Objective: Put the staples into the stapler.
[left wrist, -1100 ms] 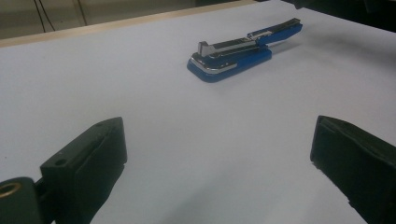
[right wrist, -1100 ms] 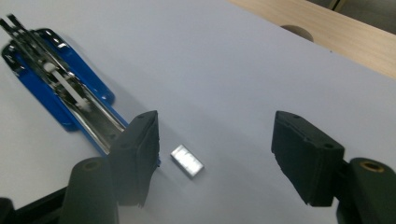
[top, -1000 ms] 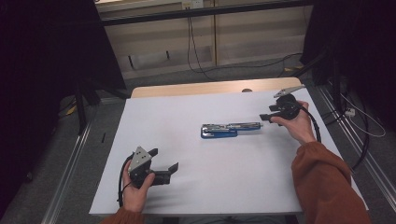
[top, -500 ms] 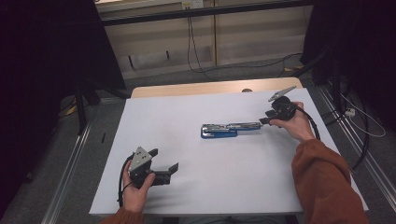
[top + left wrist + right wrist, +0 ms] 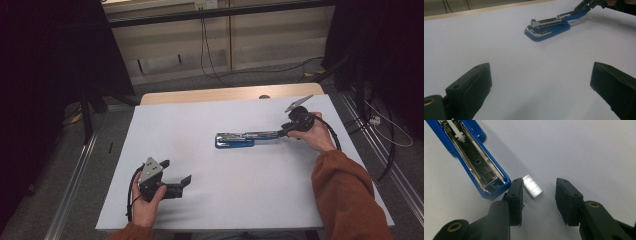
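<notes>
- The block of staples (image 5: 532,186) is a small silver strip that lies flat on the white table (image 5: 240,200), just off the open end of the blue stapler (image 5: 247,139).
- In the right gripper view its long axis goes from about 11 o'clock to 5 o'clock, and its upper end points toward the stapler's open arm.
- The staples are between the two black jaws of the right gripper (image 5: 537,191). The left jaw is just beside them, maybe touching; the right jaw is clearly apart from them.
- These jaws have just been closing, but they are not yet clenched on the staples, so the claw is still released.
- The stapler lies opened out near the middle of the table. In the high view its long axis goes from 9 o'clock to 3 o'clock, with the blue base at 9 o'clock and the metal arm pointing to the right gripper (image 5: 285,131).
- The right gripper view shows the inside of the open arm, a shiny channel with a small hole; the high view is too small to show the staples.
- The left gripper view shows the stapler (image 5: 549,26) from the side, at about 1 o'clock.
- The left gripper (image 5: 177,176) rests at 7 o'clock on the table, well apart from the stapler, with its jaws wide and nothing between them.
</notes>
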A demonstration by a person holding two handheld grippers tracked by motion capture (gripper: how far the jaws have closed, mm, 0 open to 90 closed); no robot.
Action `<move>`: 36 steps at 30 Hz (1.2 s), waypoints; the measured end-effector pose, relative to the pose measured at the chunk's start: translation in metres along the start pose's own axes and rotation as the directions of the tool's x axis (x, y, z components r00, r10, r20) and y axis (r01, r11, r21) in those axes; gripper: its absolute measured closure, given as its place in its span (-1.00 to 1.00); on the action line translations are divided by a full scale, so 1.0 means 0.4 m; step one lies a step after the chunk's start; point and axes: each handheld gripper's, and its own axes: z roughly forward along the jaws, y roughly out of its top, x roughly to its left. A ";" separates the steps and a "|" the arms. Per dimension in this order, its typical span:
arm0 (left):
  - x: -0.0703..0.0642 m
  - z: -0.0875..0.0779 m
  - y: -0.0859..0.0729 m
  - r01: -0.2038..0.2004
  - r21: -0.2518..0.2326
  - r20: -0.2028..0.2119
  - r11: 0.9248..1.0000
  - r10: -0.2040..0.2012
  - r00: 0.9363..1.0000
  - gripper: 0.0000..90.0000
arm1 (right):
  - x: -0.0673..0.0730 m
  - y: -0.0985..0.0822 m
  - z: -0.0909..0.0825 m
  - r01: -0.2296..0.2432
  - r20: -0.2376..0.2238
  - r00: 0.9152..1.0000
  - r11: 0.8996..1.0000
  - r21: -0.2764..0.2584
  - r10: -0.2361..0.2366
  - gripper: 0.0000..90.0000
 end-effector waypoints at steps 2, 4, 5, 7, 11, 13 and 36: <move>0.001 0.001 0.000 0.005 -0.004 0.005 1.000 -0.005 1.000 -0.91 | -0.001 -0.002 0.004 0.001 -0.005 1.000 1.000 0.003 -0.001 0.34; 0.001 0.002 -0.001 0.008 -0.002 0.007 1.000 -0.008 1.000 -0.91 | -0.001 -0.002 0.005 0.010 -0.008 1.000 1.000 0.003 -0.010 0.39; 0.001 0.003 -0.001 0.007 -0.001 0.007 1.000 -0.007 1.000 -0.91 | -0.001 -0.001 0.006 0.015 -0.011 1.000 1.000 0.002 -0.015 0.46; 0.001 0.003 -0.001 0.010 0.003 0.009 1.000 -0.010 1.000 -0.91 | 0.001 0.001 0.008 0.017 -0.017 1.000 1.000 0.003 -0.017 0.48; 0.002 0.002 -0.001 0.016 0.003 0.005 1.000 -0.016 1.000 -0.91 | 0.005 0.005 0.012 0.031 -0.015 0.999 1.000 0.003 -0.031 0.54; 0.003 0.001 -0.001 0.018 0.002 0.009 1.000 -0.018 1.000 -0.91 | 0.004 0.004 0.011 0.035 -0.014 0.999 0.999 0.001 -0.035 0.64; 0.004 0.005 -0.004 0.023 0.014 0.021 1.000 -0.024 1.000 -0.91 | 0.003 0.000 -0.003 0.024 0.018 1.000 1.000 0.006 -0.024 0.76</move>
